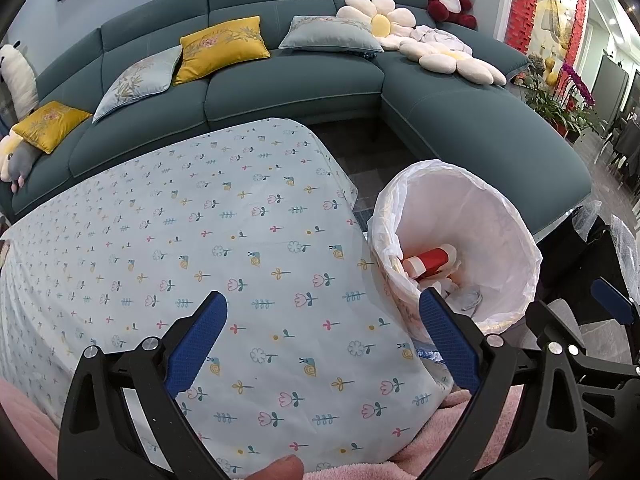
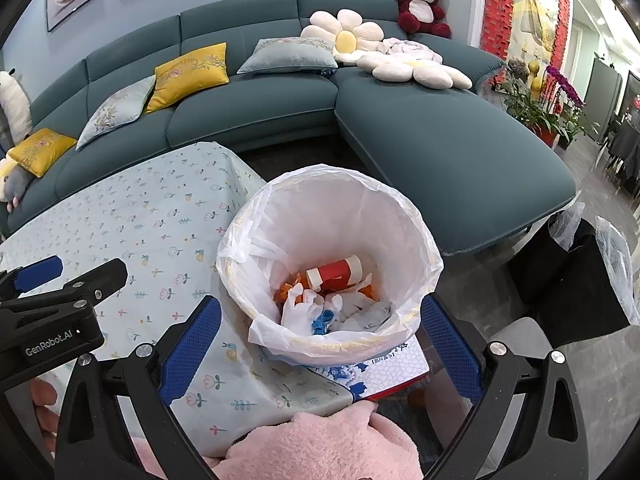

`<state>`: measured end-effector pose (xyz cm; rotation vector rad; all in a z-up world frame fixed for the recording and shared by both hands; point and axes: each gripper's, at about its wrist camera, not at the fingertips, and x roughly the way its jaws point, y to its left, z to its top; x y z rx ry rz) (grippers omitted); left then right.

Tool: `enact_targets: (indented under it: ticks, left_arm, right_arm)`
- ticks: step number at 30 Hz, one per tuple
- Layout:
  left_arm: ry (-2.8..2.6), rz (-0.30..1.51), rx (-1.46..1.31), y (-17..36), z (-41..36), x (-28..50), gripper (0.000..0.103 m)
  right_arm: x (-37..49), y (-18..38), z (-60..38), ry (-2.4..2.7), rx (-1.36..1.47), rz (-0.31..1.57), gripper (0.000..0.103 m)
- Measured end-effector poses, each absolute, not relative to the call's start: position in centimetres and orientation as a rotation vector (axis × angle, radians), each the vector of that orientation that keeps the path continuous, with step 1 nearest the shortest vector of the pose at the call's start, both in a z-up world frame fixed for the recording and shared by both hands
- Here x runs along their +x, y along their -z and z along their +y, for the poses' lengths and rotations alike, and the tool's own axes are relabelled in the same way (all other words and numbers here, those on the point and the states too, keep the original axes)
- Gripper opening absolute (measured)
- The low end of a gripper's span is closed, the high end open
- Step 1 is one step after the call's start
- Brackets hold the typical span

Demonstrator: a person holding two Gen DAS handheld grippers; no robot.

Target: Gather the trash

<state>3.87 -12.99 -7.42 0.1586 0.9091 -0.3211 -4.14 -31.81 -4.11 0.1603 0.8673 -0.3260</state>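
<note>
We see the left tool [image 1: 324, 336] spread wide with nothing between its blue pads, low centre of the left wrist view, over the bench [image 1: 160, 240] with its flower-printed cloth. A fingertip shows at the bottom edge of that view, and pink fleece lies along the lower border.

The right tool [image 2: 320, 344] is likewise spread wide and empty, low centre of the right wrist view, its two pads flanking the near rim of the trash bin [image 2: 332, 264]. The left tool appears again at the left edge of this view, over the cloth.

The trash bin sits centre frame in the right wrist view and right of centre in the left wrist view, just beside the bench's corner. It is lined with a white plastic bag [image 2: 400, 220] folded over the rim. Inside we note a red and white cup [image 2: 334, 272] lying on its side, crumpled white tissue [image 2: 300, 304], orange scraps [image 2: 286, 288], a small blue piece [image 2: 322, 322] and a grey wad [image 2: 372, 314]. The bin stands on a blue and white patterned box [image 2: 392, 372], lower right of centre.

Beyond, across the upper half of both views, a teal sofa [image 2: 256, 112] carries yellow cushions [image 2: 188, 74], flower-shaped cushions [image 2: 348, 36] and a red plush bear [image 2: 418, 4] at upper right. Potted flowers [image 2: 556, 92] stand at the right edge.
</note>
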Motion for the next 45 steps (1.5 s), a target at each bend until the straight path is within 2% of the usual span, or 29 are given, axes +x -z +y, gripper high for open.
enact_targets:
  ticks: [45]
  left_arm:
    - [0.303, 0.861, 0.192, 6.7, -13.9, 3.0, 0.092]
  right_arm:
    - [-4.4, 4.5, -32.7, 0.367, 0.144, 0.878, 0.096]
